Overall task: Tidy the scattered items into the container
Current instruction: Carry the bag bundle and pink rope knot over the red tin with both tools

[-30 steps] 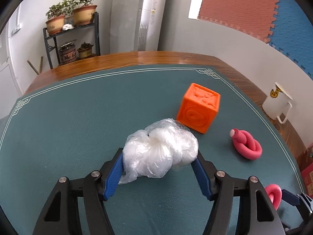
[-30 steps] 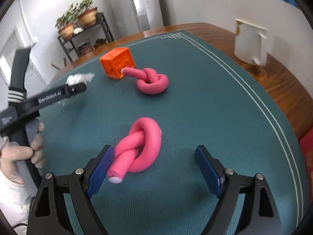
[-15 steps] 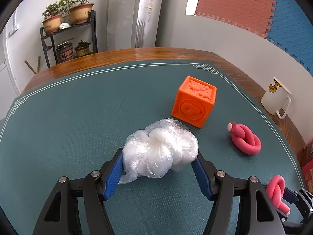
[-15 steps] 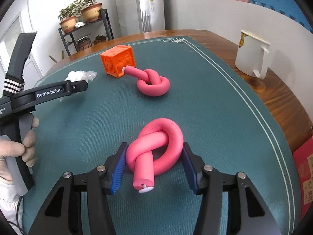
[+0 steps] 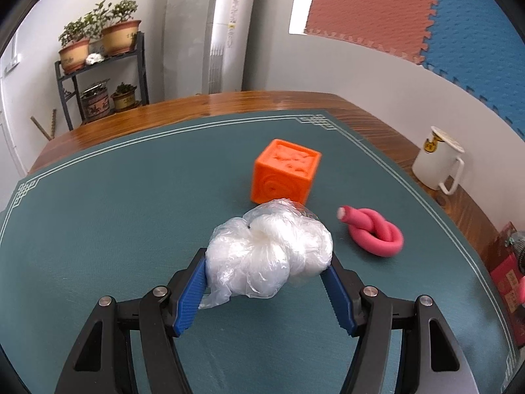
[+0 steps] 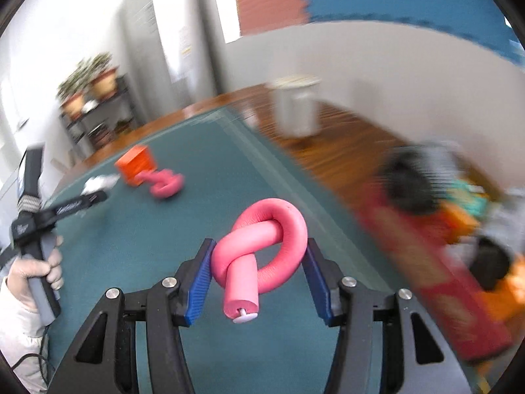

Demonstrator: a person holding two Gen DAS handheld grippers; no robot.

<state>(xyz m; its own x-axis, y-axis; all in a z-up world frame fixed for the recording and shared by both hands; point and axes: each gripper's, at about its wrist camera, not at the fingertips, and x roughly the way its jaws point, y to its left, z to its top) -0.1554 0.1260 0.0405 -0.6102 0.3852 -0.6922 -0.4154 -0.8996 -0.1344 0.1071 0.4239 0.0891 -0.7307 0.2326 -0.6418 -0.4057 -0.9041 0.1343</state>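
Note:
My left gripper (image 5: 267, 271) is shut on a crumpled clear plastic bag (image 5: 269, 256), held just above the green mat. Beyond it stand an orange cube (image 5: 284, 172) and a pink knotted foam tube (image 5: 375, 232) lying flat. In the right wrist view my right gripper (image 6: 259, 264) is shut on a second pink knotted tube (image 6: 262, 249), lifted off the mat near the table's right edge. To its right, blurred, is a red container (image 6: 436, 262) with several items inside. The left gripper (image 6: 95, 197) shows at far left, held by a gloved hand (image 6: 36, 272).
A white mug (image 5: 438, 161) stands on the wooden rim of the table (image 5: 203, 105) at the right. A green mat (image 5: 98, 216) covers most of the top. A plant shelf (image 5: 101, 75) stands behind the table. The red container's edge (image 5: 507, 279) shows at far right.
My right gripper closed on the near pink knot, lifted it and swung right toward the red container. The left gripper, still holding the bag, drifted slightly.

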